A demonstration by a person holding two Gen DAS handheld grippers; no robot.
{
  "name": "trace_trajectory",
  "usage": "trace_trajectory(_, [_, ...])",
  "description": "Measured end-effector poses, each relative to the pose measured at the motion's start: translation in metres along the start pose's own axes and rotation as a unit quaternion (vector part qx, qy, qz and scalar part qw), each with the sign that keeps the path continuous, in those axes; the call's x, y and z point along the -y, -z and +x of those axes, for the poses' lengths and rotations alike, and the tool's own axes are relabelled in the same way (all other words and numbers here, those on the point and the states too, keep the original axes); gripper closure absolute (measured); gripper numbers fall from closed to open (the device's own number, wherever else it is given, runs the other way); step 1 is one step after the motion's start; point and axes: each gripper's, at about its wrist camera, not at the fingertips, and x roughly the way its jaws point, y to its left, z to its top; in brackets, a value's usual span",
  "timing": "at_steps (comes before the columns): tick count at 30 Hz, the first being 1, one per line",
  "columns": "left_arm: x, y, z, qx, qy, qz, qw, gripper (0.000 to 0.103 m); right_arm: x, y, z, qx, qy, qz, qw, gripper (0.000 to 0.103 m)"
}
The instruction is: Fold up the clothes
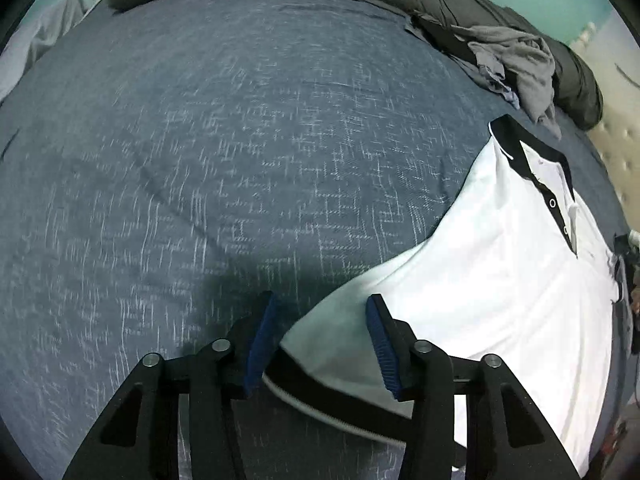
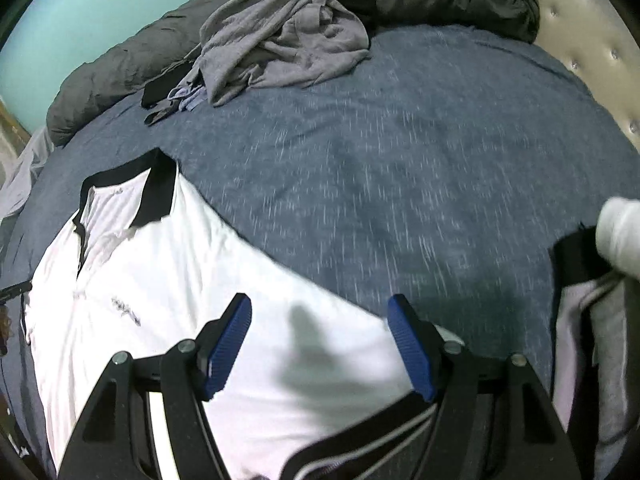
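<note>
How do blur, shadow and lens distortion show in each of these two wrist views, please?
Left wrist view: the blue bedspread bulges from fisheye distortion, with streaky motion blur low on the left; a shadow falls ahead of the open left gripper. Right wrist view: the bedspread is smeared towards the right; the open right gripper shadows the overexposed white polo shirt.

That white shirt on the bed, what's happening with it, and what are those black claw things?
A person is folding clothes with a hand-held claw in each hand. A white polo shirt with a black collar lies spread on the blue bedspread. The left claw is open around one black-trimmed sleeve end, and the right claw is open over the other. Neither has closed on the fabric yet. A crumpled grey garment waits further back.
</note>
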Motion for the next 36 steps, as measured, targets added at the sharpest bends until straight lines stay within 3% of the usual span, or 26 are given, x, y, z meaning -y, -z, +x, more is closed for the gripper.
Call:
trace_trajectory(3, [-0.013,0.012,-0.002,0.001,0.002,-0.014,0.9999,0.057,0.008,0.007,0.004,-0.014,0.043,-0.001,0.999,0.032])
trace_trajectory(5, [-0.013,0.013,-0.003,0.003,-0.003,-0.013,0.9999,0.057,0.018,0.009,0.005,-0.015,0.050,0.015,0.999,0.032])
trace_trajectory(7, [-0.014,0.014,-0.003,0.004,-0.007,-0.013,0.9999,0.066,0.027,0.013,0.005,-0.009,0.061,0.029,0.998,0.032])
trace_trajectory(9, [-0.013,0.014,-0.004,0.006,-0.005,-0.017,0.9998,0.083,0.033,0.017,0.002,0.000,0.075,0.039,0.996,0.032])
trace_trajectory(13, [-0.013,0.019,-0.007,0.011,0.001,-0.016,0.9998,0.095,0.042,0.025,-0.002,0.011,0.088,0.049,0.995,0.035])
trace_trajectory(16, [-0.015,0.022,-0.011,0.020,0.004,-0.018,0.9996,0.098,0.041,0.032,-0.002,0.013,0.084,0.055,0.995,0.088])
trace_trajectory(18, [-0.016,0.023,-0.016,0.027,0.004,-0.019,0.9995,0.098,0.039,0.034,-0.005,0.022,0.088,0.053,0.994,0.096])
trace_trajectory(22, [-0.026,0.022,-0.025,0.039,0.001,-0.045,0.9982,0.098,0.036,0.036,-0.011,0.041,0.104,0.051,0.992,0.099])
trace_trajectory(27, [-0.044,0.025,-0.029,0.046,0.000,-0.077,0.9960,0.098,0.033,0.035,-0.011,0.045,0.188,0.014,0.981,0.100])
trace_trajectory(36, [-0.049,0.037,-0.036,0.047,0.011,-0.101,0.9937,0.095,0.040,0.034,-0.007,0.033,0.187,0.043,0.981,0.098])
